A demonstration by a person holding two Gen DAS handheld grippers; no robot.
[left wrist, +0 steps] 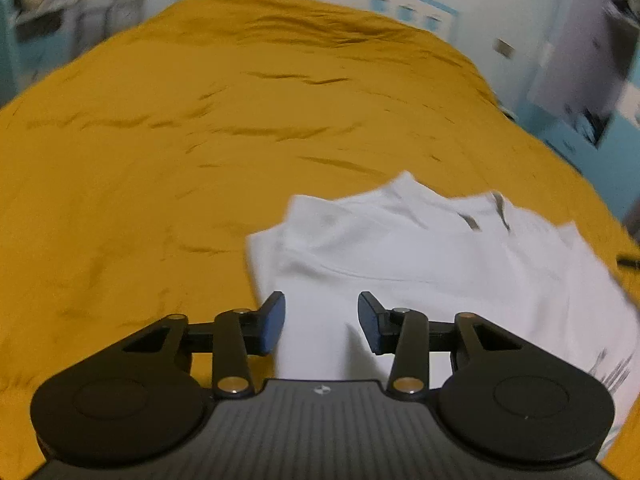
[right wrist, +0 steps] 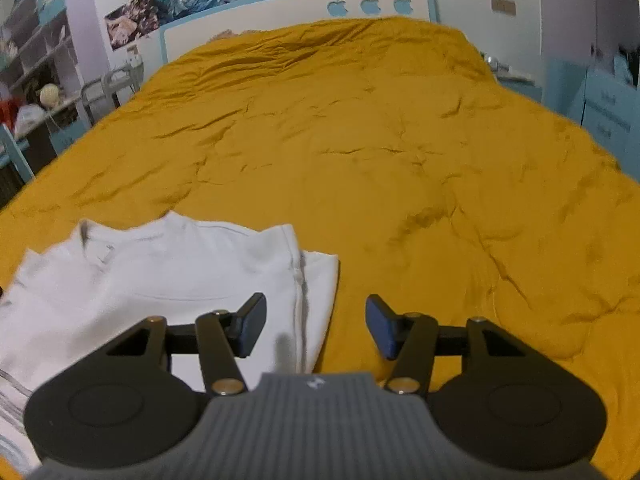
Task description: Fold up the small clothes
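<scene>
Hovering over the bed, your left claw [left wrist: 321, 322] is released, the white shirt [left wrist: 420, 256] spread just ahead and to its right on the yellow blanket [left wrist: 160, 140]. Your right claw [right wrist: 316, 326] is released too, holding nothing, shirt [right wrist: 160, 276] ahead-left, its edge reaching under the gap.

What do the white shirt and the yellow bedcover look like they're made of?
Shirt: soft matte knit, probably cotton jersey; it lies in soft folds, with a stitched seam along its right edge. Bedcover: matte woven cloth, perhaps cotton over padding; puffy with fine creases, no sheen.
</scene>
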